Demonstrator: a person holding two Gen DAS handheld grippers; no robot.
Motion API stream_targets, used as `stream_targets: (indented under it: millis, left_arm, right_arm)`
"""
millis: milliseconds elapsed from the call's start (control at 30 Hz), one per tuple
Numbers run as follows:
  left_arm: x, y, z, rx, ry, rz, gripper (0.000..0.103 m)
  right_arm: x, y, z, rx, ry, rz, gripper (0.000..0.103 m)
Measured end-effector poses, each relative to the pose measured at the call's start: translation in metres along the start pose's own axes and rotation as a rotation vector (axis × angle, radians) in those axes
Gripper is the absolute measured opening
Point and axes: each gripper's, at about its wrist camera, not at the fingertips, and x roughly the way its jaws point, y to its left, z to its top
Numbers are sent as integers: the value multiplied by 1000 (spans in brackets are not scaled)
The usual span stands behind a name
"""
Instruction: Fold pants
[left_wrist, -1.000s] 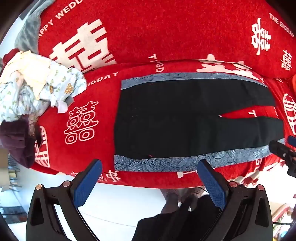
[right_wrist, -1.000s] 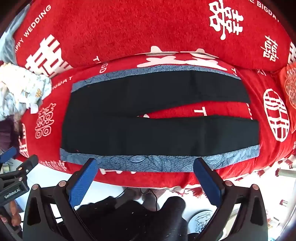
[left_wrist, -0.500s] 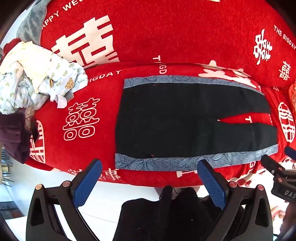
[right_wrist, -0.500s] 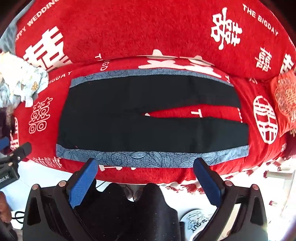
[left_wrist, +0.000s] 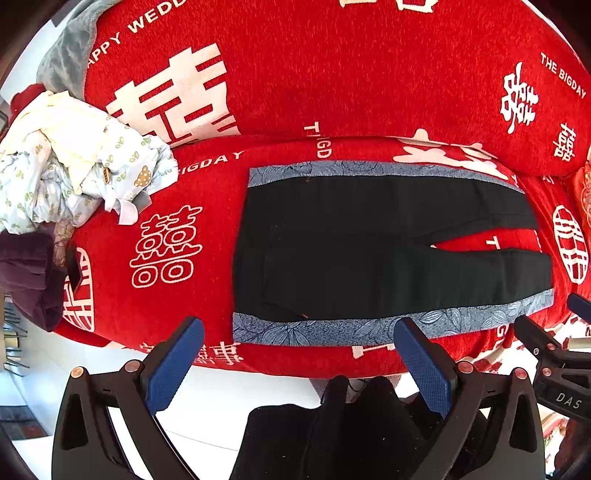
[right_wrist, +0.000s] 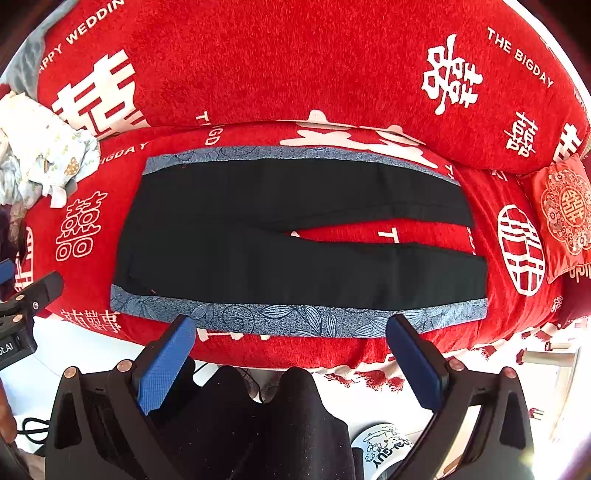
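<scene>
Black pants (left_wrist: 351, 251) (right_wrist: 280, 236) with blue-grey patterned side stripes lie flat on the red sofa seat (left_wrist: 177, 206), waist to the left, both legs spread apart toward the right. My left gripper (left_wrist: 299, 354) hovers open in front of the sofa's front edge, near the waist end, holding nothing. My right gripper (right_wrist: 291, 347) is open too, short of the near leg's blue stripe (right_wrist: 295, 317), touching nothing. Each gripper shows at the edge of the other's view.
A heap of light patterned clothes (left_wrist: 70, 173) and a dark purple garment (left_wrist: 29, 273) sit at the sofa's left end. A small red embroidered cushion (right_wrist: 561, 218) lies at the right end. A person's dark-clad legs (right_wrist: 258, 424) stand in front of the sofa on the white floor.
Both grippers have pulled back and risen slightly from the sofa, so the pants look smaller and lower in view. The pants have not moved. Both grippers stay open.
</scene>
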Motion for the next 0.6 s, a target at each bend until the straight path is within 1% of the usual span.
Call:
stream_targets:
  millis: [300, 600]
  left_arm:
    - [-8, 1, 1, 19, -34, 8, 103]
    - [-14, 6, 1, 15, -59, 10, 103]
  right_arm:
    - [-8, 4, 2, -13, -20, -14, 103]
    - [-12, 8, 3, -19, -35, -19, 103]
